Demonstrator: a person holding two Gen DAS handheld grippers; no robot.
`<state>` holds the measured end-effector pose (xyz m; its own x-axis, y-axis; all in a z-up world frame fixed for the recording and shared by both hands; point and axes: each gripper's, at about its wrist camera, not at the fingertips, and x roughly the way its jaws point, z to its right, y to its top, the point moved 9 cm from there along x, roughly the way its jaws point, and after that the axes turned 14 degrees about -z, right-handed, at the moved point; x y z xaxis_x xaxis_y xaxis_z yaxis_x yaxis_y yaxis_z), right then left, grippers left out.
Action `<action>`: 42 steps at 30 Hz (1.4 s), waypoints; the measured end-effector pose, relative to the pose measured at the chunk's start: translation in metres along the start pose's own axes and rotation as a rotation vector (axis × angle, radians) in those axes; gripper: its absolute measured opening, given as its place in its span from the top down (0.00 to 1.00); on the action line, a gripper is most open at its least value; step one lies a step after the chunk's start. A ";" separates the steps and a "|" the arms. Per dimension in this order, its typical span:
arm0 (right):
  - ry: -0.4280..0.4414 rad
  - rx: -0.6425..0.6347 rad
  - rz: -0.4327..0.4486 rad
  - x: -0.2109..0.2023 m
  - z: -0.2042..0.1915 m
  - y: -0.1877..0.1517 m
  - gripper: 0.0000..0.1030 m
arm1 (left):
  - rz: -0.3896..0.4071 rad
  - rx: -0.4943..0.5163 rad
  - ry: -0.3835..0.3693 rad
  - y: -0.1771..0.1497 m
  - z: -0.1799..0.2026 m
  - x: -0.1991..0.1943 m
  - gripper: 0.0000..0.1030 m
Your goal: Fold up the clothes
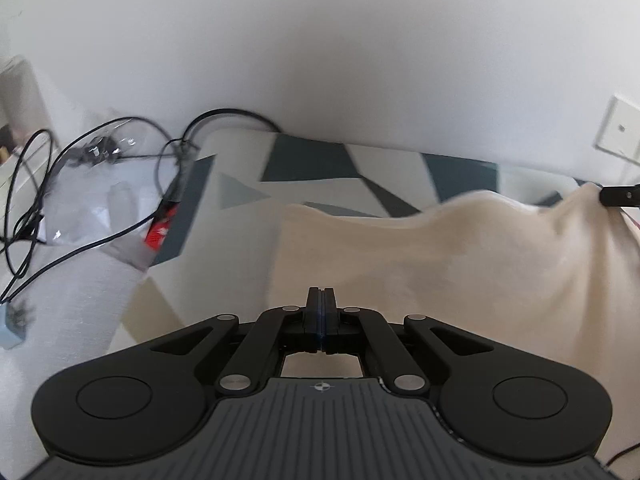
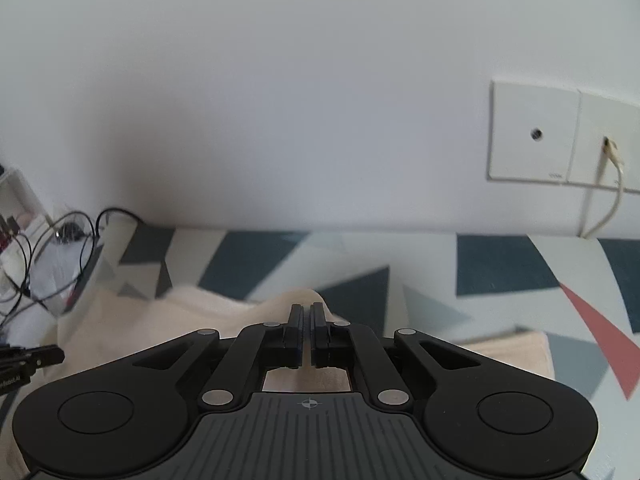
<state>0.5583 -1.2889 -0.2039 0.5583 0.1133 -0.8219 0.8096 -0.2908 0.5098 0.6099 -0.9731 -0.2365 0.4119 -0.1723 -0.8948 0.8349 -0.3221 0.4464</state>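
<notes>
The cream garment (image 1: 460, 264) is held up off the patterned cloth (image 1: 308, 168), slung between both tools and sagging in the middle; it looks soft, light and limp, so corners and hems seem the surest holds. The left gripper (image 1: 321, 294) is pinched closed, apparently on its near edge; the right gripper (image 2: 306, 312) is clamped on a raised peak of fabric. Cables (image 1: 36, 184) crowd nine to ten o'clock; the wall (image 2: 280, 100) stands at twelve; open room lies toward three.

Right gripper (image 2: 307, 310) pinching cream garment (image 2: 224, 312)
</notes>
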 end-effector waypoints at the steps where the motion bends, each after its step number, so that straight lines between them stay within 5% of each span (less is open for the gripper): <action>1: 0.004 -0.001 0.005 0.002 -0.003 0.006 0.97 | -0.006 -0.008 -0.002 0.001 -0.003 0.001 1.00; 4: 0.012 -0.007 0.034 0.010 -0.011 0.022 0.97 | -0.026 -0.028 -0.006 0.005 -0.013 0.003 0.85; 6: -0.004 -0.025 0.066 0.015 -0.015 0.029 0.97 | -0.039 0.002 -0.005 0.002 -0.009 0.005 0.30; 7: -0.045 -0.054 0.059 0.021 -0.016 0.031 0.98 | -0.041 0.011 -0.012 -0.002 -0.006 0.005 0.26; 11: -0.127 -0.058 -0.091 0.055 -0.005 0.031 0.87 | -0.051 0.035 -0.037 -0.017 0.001 0.003 0.25; 15: 0.107 -0.119 -0.065 0.050 -0.047 0.043 0.78 | -0.064 0.032 -0.056 -0.032 0.002 -0.001 0.26; 18: 0.260 -0.202 -0.153 0.066 -0.090 0.043 0.70 | -0.073 0.029 -0.071 -0.043 0.002 -0.005 0.25; 22: 0.199 -0.410 -0.264 0.098 -0.123 0.034 0.60 | -0.086 0.025 -0.090 -0.058 0.001 -0.009 0.25; 24: 0.152 -0.493 -0.316 0.109 -0.130 0.030 0.65 | -0.085 0.012 -0.095 -0.065 -0.002 -0.010 0.23; 26: 0.131 -0.540 -0.318 0.105 -0.136 0.029 0.90 | -0.081 -0.016 -0.108 -0.071 -0.006 -0.012 0.22; 29: 0.108 -0.571 -0.282 0.089 -0.143 0.036 0.90 | -0.077 -0.063 -0.138 -0.078 -0.012 -0.015 0.23; 34: 0.066 -0.657 -0.289 0.082 -0.161 0.029 0.91 | -0.029 -0.119 -0.156 -0.082 -0.015 -0.026 0.42; 36: 0.048 -0.687 -0.288 0.082 -0.167 0.027 0.93 | -0.010 -0.141 -0.164 -0.083 -0.017 -0.031 0.62; 39: 0.073 -0.676 -0.192 0.074 -0.177 0.038 0.95 | 0.019 -0.174 -0.175 -0.085 -0.019 -0.038 0.85; 42: 0.098 -0.647 -0.106 0.072 -0.188 0.054 0.95 | 0.025 -0.209 -0.148 -0.088 -0.025 -0.039 0.90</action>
<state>0.6768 -1.1181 -0.1881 0.4589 0.2048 -0.8646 0.7895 0.3522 0.5025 0.5300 -0.9152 -0.2412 0.3885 -0.3175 -0.8650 0.8886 -0.1194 0.4429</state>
